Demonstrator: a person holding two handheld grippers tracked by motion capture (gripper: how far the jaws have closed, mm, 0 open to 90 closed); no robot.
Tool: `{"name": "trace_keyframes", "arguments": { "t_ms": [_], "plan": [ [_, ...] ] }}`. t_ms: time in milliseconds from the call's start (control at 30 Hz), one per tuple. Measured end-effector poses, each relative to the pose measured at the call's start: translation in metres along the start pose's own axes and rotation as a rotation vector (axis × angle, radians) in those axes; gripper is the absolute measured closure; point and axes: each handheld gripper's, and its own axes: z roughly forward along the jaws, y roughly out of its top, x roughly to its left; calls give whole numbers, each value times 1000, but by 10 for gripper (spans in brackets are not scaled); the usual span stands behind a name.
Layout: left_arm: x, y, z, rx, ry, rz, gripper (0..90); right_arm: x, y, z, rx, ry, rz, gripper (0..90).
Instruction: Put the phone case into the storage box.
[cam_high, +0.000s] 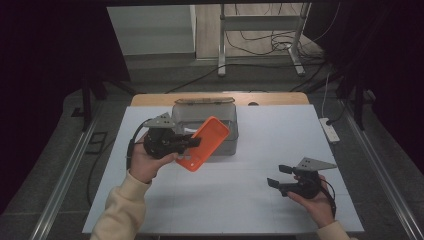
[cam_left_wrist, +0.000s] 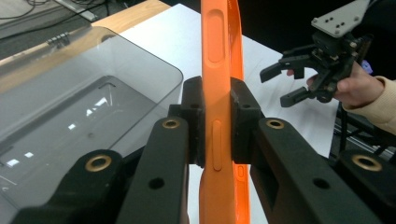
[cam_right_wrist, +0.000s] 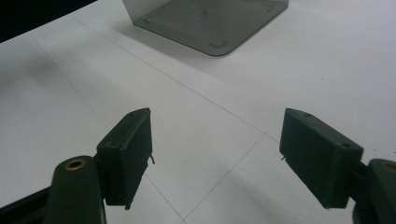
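The left gripper (cam_high: 192, 142) has its jaws clamped on an orange phone case (cam_high: 204, 144), pinching it across its thin side edges near one end, so the case sticks out like a paddle, up off the white tabletop (cam_high: 225, 200) and tilted in front of the smoky grey transparent bin (cam_high: 229, 119) at the far middle. Gripping by the edges rather than the broad face probably keeps the soft case from folding and leaves it free to be dropped end-first into the bin, which looks like the aim. The right gripper (cam_high: 279, 176) waits near the right, low over bare tabletop, jaws spread wide with nothing between them, likely kept clear until needed. The left gripper view gives what the high view cannot: the pads (cam_left_wrist: 194, 116) press on the case (cam_left_wrist: 219, 70) where its moulded side-button bumps sit, and the bin (cam_left_wrist: 70, 107) appears empty, its floor showing through the wall. The right gripper view confirms the empty gap between its jaws and catches a near corner of the bin (cam_right_wrist: 210, 23).
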Motion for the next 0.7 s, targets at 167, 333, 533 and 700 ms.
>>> {"name": "trace_keyframes", "arguments": {
  "t_ms": [167,333,533,700],
  "plan": [
    [4,8,0,0,6,-11,795,0,0,-1,-1,-11,5,257],
    [8,14,2,0,21,-17,795,0,-1,-1,1,-19,7,257],
    [15,22,3,1,51,-31,795,-1,-2,-2,5,-24,15,258],
    [19,26,4,9,74,-40,795,-1,-2,-1,8,-26,10,258]
  ]
}}
